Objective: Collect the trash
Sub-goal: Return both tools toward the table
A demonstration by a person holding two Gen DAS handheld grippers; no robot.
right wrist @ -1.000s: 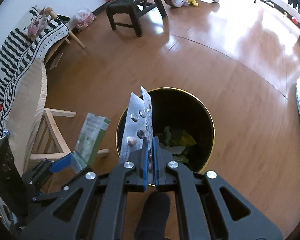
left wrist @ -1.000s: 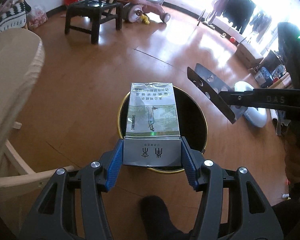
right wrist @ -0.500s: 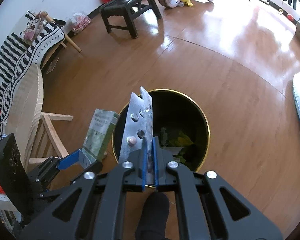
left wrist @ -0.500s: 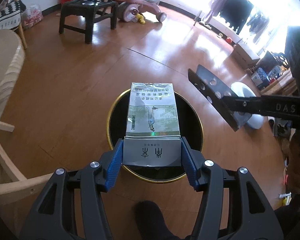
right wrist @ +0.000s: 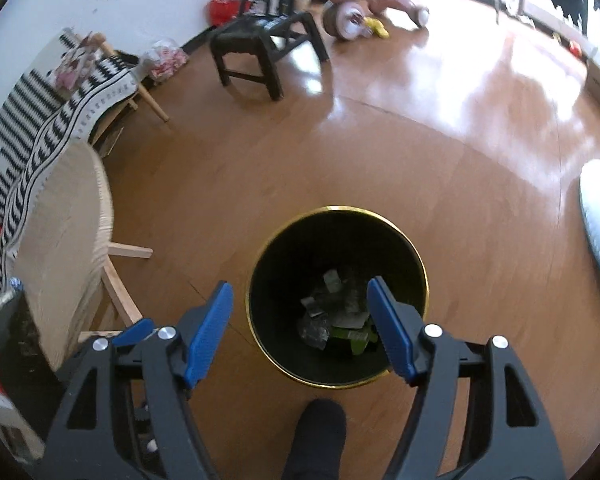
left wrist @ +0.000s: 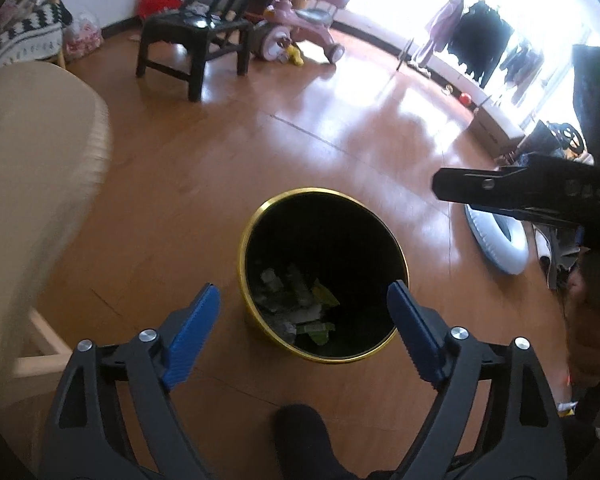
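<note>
Both grippers hung tilted steeply down over the gold-rimmed black trash bin (left wrist: 323, 276), left gripper (left wrist: 303, 312) and right gripper (right wrist: 300, 312) each with blue pads spreading wider and nothing between them. Trash (right wrist: 336, 316) lay at the bin's bottom, just ahead of and below the fingertips: crumpled wrappers and flat packets, judged light, thin and crushable, best pinched across a flat face or folded edge. Right gripper's finger (left wrist: 500, 194) reached in at the left one's upper right.

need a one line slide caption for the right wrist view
Right claw opening, nothing between its pads, above the gold-rimmed black bin with trash at the bottom.
</note>
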